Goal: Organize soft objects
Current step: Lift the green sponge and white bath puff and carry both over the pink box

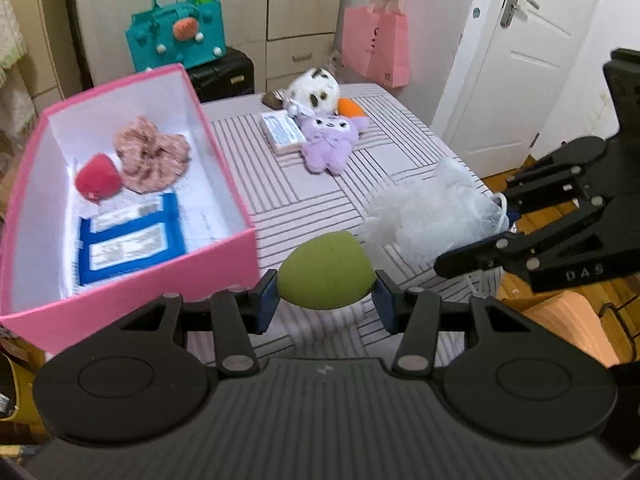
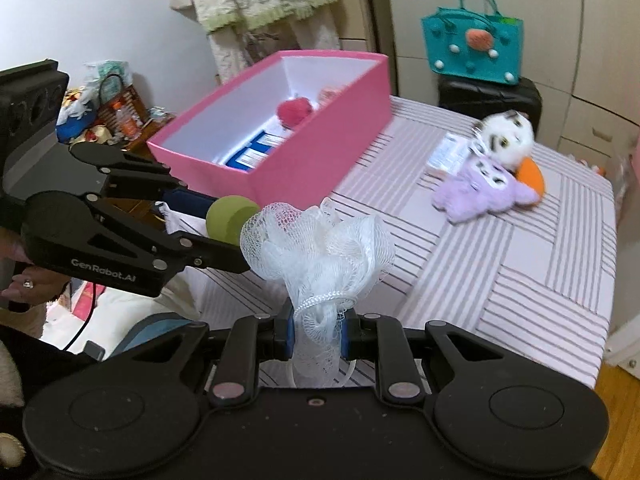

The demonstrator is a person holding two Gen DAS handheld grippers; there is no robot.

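We see left gripper (image 1: pixel 326 294) clamping green sponge (image 1: pixel 326 270); right gripper (image 2: pixel 318 336) pinching white mesh puff (image 2: pixel 320 240), pink box (image 1: pixel 224 276) beyond.

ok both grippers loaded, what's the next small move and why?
Probably carry the left gripper over the pink box and let go. It is shut on the green sponge, the open box sits just to its left in the left wrist view, and soft items already lie inside. The right gripper, shut on the white mesh pouf, can follow.
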